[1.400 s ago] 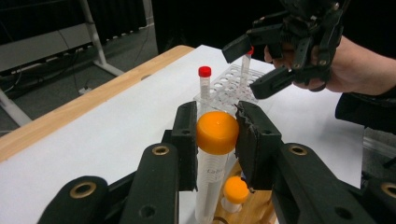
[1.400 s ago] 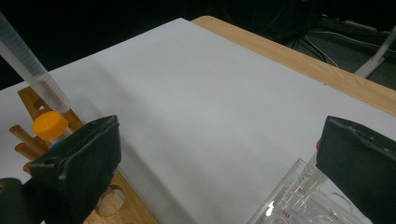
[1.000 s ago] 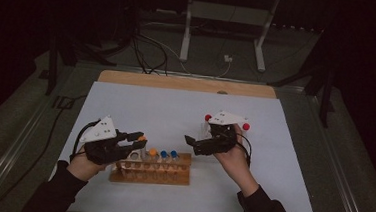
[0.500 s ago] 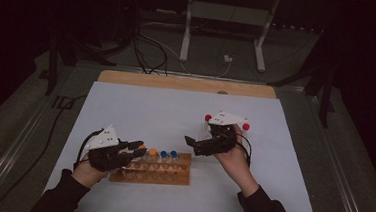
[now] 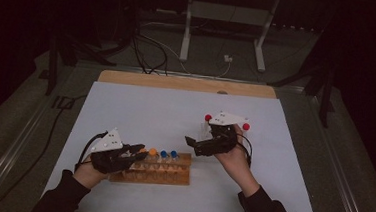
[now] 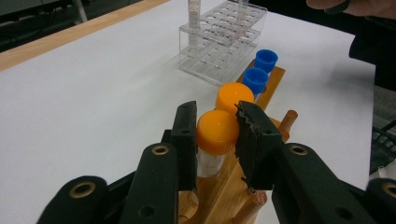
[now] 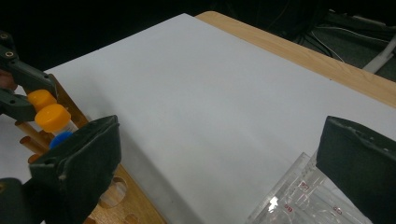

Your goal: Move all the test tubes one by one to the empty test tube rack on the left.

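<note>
A wooden tube rack (image 5: 171,177) lies near the table's front edge. My left gripper (image 6: 215,108) is shut on an orange-capped tube (image 6: 217,133) that stands in the wooden rack (image 6: 271,84). Behind it in the same row stand a second orange-capped tube (image 6: 233,95) and two blue-capped tubes (image 6: 261,67). My left gripper (image 5: 140,155) sits at the rack's left end. My right gripper (image 5: 193,144) hovers to the right of the rack. Its jaws (image 7: 220,123) stand wide open with nothing between them, above a clear plastic rack (image 7: 299,196).
The clear plastic rack (image 6: 219,42) holds a couple of clear tubes beyond the wooden one. A white sheet (image 5: 175,110) covers the table, with a wooden strip (image 5: 187,82) along its far edge. Cables and a metal stand (image 5: 221,33) lie on the floor beyond.
My left gripper has sunk with the orange-capped tube, which now stands in the wooden rack's left end. The right gripper has stayed still.
</note>
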`<state>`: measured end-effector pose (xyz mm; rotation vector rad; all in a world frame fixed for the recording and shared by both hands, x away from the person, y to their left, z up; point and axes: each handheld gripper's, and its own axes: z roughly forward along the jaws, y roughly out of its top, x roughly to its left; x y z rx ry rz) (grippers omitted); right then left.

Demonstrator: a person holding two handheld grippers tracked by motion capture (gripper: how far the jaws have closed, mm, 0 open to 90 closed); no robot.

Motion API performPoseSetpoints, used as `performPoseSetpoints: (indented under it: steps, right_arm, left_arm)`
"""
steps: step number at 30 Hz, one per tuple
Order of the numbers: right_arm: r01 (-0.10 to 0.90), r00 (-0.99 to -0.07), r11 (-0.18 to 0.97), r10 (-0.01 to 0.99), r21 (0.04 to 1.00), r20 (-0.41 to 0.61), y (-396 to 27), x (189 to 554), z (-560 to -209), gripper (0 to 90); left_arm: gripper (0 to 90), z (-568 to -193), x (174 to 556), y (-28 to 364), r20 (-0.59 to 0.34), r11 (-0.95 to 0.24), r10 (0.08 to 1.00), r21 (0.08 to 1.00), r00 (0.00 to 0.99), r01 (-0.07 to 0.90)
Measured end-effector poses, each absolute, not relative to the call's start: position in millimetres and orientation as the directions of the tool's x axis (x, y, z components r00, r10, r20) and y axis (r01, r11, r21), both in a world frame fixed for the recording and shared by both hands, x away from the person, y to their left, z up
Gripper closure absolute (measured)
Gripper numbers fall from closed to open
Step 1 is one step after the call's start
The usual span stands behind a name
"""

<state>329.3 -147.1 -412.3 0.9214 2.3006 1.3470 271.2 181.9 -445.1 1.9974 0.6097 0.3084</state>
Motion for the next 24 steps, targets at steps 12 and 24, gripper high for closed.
performPoseSetpoints:
  steps: [12,24]
  right_arm:
    - [0.336,-0.745,0.345,0.667,0.877,0.023,-154.7,327.7,-406.9,0.0]
    - [0.311,-0.690,0.305,0.723,0.900,-0.007,-201.2,325.5,-402.1,0.0]
  left_arm:
    - [32.4,-434.1,269.7,186.5,-0.052,-0.343,0.531,0.900,0.846,0.271]
    - [8.0,-428.3,272.0,193.6,-0.076,-0.304,0.540,0.911,0.839,0.278]
